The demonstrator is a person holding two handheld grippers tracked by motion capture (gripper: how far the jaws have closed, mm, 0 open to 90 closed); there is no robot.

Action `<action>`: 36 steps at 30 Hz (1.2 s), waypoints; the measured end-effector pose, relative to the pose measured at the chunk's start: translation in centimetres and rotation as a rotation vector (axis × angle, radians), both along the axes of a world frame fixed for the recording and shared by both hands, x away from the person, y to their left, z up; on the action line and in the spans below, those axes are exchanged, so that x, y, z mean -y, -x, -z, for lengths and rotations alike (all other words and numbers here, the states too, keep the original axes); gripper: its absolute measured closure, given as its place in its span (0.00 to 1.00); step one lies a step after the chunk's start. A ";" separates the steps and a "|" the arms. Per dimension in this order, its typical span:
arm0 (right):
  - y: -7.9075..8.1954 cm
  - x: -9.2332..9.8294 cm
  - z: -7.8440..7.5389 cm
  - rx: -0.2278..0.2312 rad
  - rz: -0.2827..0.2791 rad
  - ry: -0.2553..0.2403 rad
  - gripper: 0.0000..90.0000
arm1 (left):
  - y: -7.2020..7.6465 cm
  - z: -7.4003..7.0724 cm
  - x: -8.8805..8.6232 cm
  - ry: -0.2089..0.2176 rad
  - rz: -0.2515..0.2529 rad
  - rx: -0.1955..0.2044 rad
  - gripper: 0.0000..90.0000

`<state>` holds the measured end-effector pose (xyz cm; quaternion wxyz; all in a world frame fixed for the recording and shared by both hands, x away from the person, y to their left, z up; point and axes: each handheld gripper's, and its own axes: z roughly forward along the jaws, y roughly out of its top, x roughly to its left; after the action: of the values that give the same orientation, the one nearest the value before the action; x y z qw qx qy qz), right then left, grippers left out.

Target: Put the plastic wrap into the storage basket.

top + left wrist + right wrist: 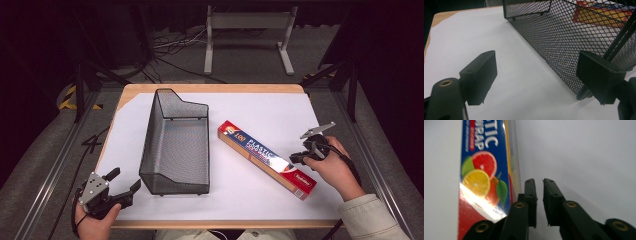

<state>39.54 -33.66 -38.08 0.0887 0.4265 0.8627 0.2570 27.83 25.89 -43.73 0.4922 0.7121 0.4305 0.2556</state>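
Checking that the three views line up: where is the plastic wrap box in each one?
High view: plastic wrap box lies diagonally right of the mesh basket.
Left gripper view: box top right, seen through the basket's mesh.
Right gripper view: box at left, beside the jaws.
Shared landmark: the white table cover.

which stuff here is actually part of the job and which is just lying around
Likely in the job (a guess from where the grippers are):
- plastic wrap box, beside the right hand-held gripper
- black mesh basket, near the open left hand-held gripper

Just lying about:
- white metal stand on the floor beyond the table
- cables on the floor
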 end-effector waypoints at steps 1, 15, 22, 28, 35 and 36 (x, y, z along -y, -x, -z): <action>0.2 -0.1 -0.4 0.022 0.007 -0.016 0.87 | 0.0 0.0 0.0 -0.004 0.001 0.002 0.20; 1.3 -2.6 -3.1 0.231 -0.012 -0.256 0.37 | 0.0 0.0 0.0 -0.002 0.000 0.001 0.20; 0.7 -5.5 -3.0 0.226 -0.076 -0.223 0.31 | -0.1 0.0 0.1 -0.007 0.008 0.004 0.20; -0.2 -7.3 -2.2 0.200 -0.099 -0.180 0.28 | -0.1 0.0 0.0 -0.002 0.006 0.005 0.20; -2.0 -9.3 -0.3 0.148 -0.125 -0.109 0.24 | 0.0 0.0 0.0 -0.005 0.006 0.005 0.20; -2.1 -9.5 -0.1 0.142 -0.126 -0.105 0.23 | 0.0 0.0 0.0 -0.004 0.005 0.005 0.20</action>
<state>41.65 -24.16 -37.94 0.1105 0.3561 0.8648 0.3364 27.83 25.93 -43.73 0.4924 0.7135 0.4270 0.2572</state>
